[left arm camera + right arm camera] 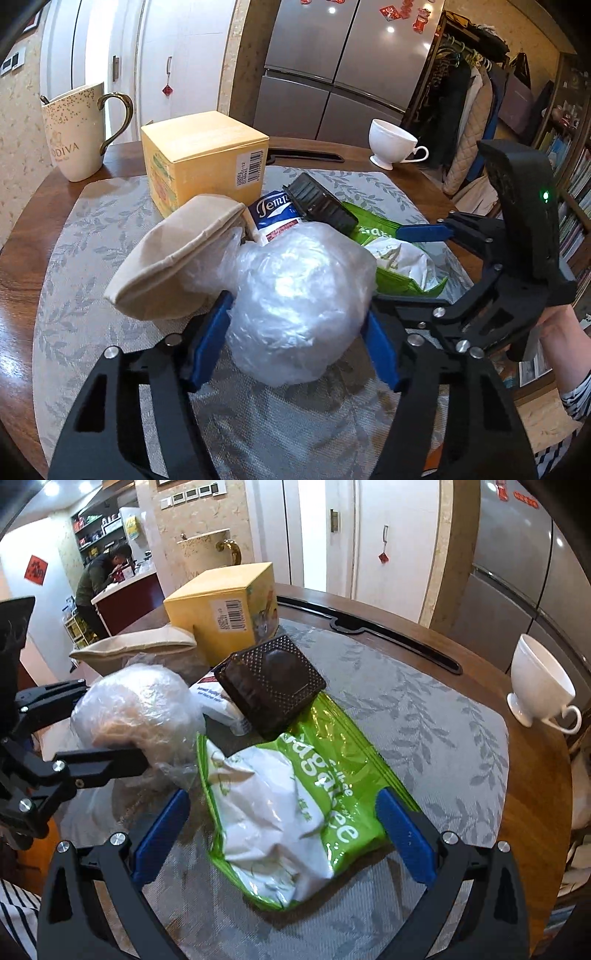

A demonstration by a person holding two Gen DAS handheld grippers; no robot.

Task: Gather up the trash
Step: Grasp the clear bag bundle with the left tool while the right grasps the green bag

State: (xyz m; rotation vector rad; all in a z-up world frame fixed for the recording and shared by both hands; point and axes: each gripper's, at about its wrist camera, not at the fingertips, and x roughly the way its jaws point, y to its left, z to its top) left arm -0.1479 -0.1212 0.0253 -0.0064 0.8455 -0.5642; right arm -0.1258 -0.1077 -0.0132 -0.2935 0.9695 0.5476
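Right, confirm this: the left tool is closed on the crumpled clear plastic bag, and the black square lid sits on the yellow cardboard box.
Wrong on the lid. The black square lid rests on the green and white plastic pouch, beside the yellow cardboard box, per the right wrist view. The left tool does grip the crumpled clear plastic bag.

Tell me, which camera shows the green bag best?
The right wrist view: the green bag lies nearly whole between the right gripper fingers. In the left wrist view, the clear plastic ball hides most of it.

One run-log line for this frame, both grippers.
left gripper: shut on clear plastic ball | right gripper: open, straddling green bag | table mat: both items still down
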